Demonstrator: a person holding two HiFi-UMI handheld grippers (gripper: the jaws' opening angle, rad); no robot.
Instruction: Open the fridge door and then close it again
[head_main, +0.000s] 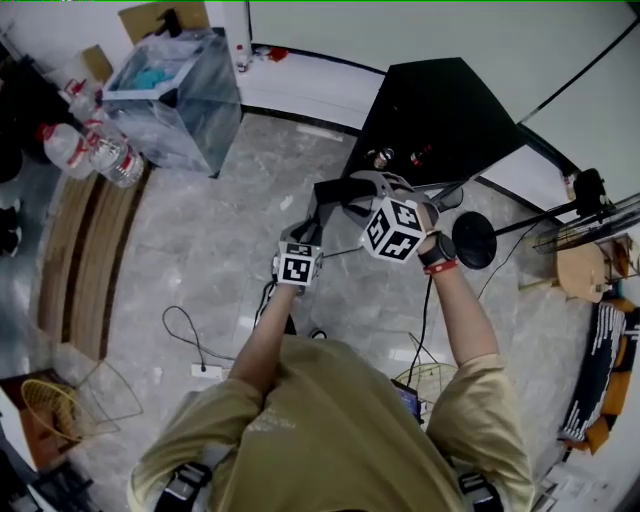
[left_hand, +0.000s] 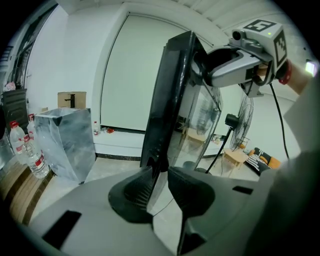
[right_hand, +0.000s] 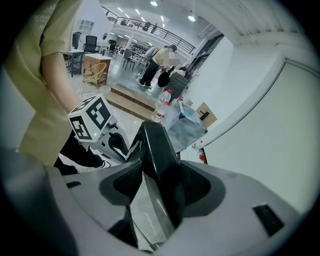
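Glossy grey marble floor (head_main: 210, 250) | left claw (left_hand: 159, 185), right claw (right_hand: 160, 187): both clamp black glass-paned fridge door (left_hand: 170, 100) edge

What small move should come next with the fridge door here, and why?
Probably swing the fridge door back toward the black fridge body. The door already stands open, away from the body, and the left gripper and right gripper both have their jaws closed on its edge, so no regrasp seems needed. Whether the opening swing is finished cannot be told.
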